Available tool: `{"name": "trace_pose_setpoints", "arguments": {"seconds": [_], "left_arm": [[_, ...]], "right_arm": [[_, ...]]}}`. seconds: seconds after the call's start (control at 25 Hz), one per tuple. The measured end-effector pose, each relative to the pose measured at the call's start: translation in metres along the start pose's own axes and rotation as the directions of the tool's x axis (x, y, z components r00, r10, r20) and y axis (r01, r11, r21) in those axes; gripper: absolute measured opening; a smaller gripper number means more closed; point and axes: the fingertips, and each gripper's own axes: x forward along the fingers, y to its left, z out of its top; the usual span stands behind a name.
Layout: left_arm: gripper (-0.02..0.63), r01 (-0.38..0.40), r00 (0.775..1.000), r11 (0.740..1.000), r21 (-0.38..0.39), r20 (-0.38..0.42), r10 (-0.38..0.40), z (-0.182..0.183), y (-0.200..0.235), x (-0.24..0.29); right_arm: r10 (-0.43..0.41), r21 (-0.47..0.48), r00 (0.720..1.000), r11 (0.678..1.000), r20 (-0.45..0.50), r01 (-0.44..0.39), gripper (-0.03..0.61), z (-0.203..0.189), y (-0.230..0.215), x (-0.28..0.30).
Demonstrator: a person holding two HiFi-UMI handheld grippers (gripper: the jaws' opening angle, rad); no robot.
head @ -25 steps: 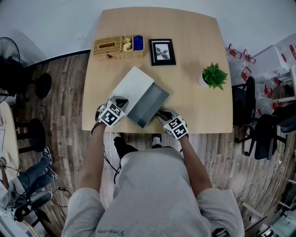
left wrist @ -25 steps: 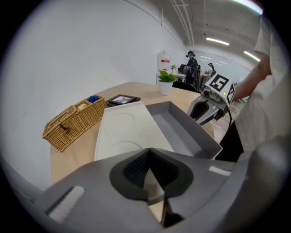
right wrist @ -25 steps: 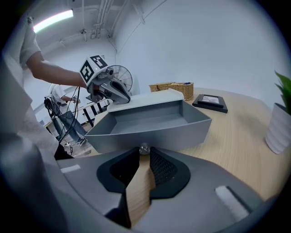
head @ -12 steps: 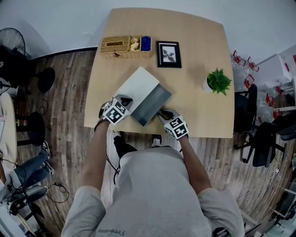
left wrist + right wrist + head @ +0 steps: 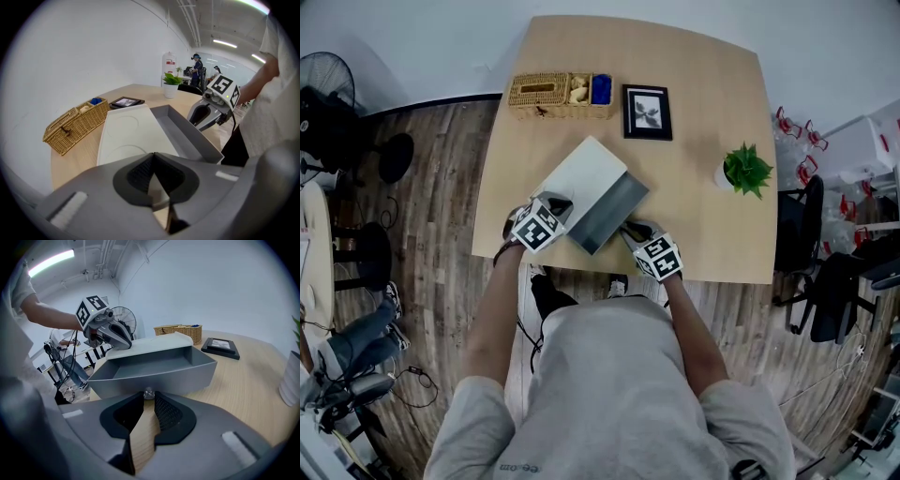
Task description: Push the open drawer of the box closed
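Observation:
A white box (image 5: 579,174) lies slantwise on the wooden table (image 5: 694,178), with its grey drawer (image 5: 610,211) pulled out toward the near edge. In the right gripper view the drawer (image 5: 154,369) is empty, and its small silver knob (image 5: 149,392) sits between my right gripper's (image 5: 149,397) fingertips, which are shut on it. My left gripper (image 5: 152,158) is shut with nothing in it, its tips at the near left corner of the box top (image 5: 131,136). The head view has the left gripper (image 5: 539,223) and the right gripper (image 5: 652,251) on either side of the drawer front.
A wicker basket (image 5: 560,93) with a blue item, a framed picture (image 5: 647,112) and a small potted plant (image 5: 745,171) stand farther back on the table. The near table edge runs just behind both grippers. Chairs and a fan stand on the floor around.
The head view has shifted a little. Both grippers stay at the box and drawer; I see no clear movement of the drawer.

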Motion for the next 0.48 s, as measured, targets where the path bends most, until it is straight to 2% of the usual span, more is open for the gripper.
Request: {"name": "trace_pose_setpoints", "arguments": {"seconds": [0.48], "left_arm": [[0.052, -0.006, 1.000, 1.000, 0.008, 0.005, 0.006, -0.0009, -0.0009, -0.0003]], "right_arm": [[0.008, 0.002, 1.000, 1.000, -0.001, -0.008, 0.072, 0.0054, 0.0015, 0.0068]]}}
